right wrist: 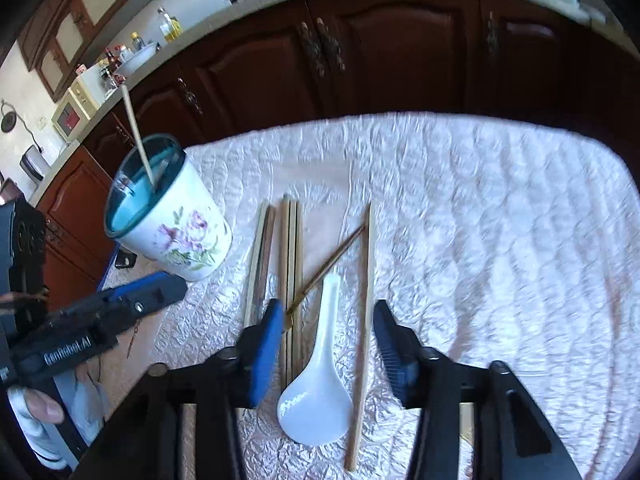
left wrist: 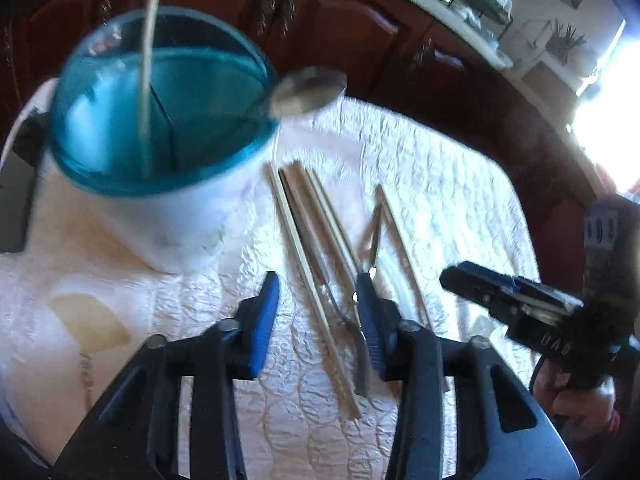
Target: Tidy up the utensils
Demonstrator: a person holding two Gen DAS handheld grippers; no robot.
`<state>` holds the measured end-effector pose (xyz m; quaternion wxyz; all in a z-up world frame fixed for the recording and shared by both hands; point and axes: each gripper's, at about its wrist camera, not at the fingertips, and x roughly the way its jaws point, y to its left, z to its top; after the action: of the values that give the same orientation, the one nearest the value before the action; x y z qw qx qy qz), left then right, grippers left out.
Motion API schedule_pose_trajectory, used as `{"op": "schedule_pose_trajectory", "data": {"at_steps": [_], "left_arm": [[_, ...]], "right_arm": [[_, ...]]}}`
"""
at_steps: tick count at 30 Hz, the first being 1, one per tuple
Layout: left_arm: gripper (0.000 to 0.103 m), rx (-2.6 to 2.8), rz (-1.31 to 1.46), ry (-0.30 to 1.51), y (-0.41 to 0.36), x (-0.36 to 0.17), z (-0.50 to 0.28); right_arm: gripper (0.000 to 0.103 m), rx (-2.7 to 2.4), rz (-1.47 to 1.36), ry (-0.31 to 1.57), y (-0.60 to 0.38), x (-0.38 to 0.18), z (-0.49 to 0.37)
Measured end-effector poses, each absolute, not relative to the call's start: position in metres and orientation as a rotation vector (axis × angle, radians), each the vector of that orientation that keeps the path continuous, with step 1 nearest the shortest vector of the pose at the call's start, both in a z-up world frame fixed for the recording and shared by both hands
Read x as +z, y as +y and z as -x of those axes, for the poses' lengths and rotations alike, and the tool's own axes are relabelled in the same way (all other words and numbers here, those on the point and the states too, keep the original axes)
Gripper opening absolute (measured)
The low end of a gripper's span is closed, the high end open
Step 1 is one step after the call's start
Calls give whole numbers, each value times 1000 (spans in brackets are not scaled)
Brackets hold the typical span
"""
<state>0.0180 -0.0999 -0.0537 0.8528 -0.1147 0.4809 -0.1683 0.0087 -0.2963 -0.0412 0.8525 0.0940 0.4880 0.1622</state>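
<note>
A white floral holder with a blue rim (right wrist: 168, 220) stands at the table's left. It holds one chopstick (right wrist: 136, 132) and a metal spoon (left wrist: 308, 90) that leans over its rim. Several chopsticks (right wrist: 290, 280) and a metal utensil (left wrist: 340, 308) lie on the cloth. A white ceramic spoon (right wrist: 320, 384) lies between my right gripper's fingers. My right gripper (right wrist: 326, 316) is open and hovers over it. My left gripper (left wrist: 316, 292) is open and empty above the chopsticks. It also shows in the right wrist view (right wrist: 132, 304).
A quilted white cloth (right wrist: 500, 240) covers the table. Dark wooden cabinets (right wrist: 380, 52) stand behind it. A single chopstick (right wrist: 364, 320) lies to the right of the white spoon. The right gripper shows at the right of the left wrist view (left wrist: 520, 304).
</note>
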Motion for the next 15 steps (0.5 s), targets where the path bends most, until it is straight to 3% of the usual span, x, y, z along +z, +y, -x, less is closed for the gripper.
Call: {"op": "schedule_pose_trajectory", "data": {"at_steps": [11,13,15], "left_arm": [[26,-360,223,1087,-113,-84,-39],[26,-357,222,1102,-115,-89,-43],[19,-362,235,1112,-117,-93,-45]], "right_arm": [[34,373,-389,1134,-290,-79,-73],[29,360,-412,1152,-292,-86,-83],[19,341,-434,1173,-294,-95,-93]]}}
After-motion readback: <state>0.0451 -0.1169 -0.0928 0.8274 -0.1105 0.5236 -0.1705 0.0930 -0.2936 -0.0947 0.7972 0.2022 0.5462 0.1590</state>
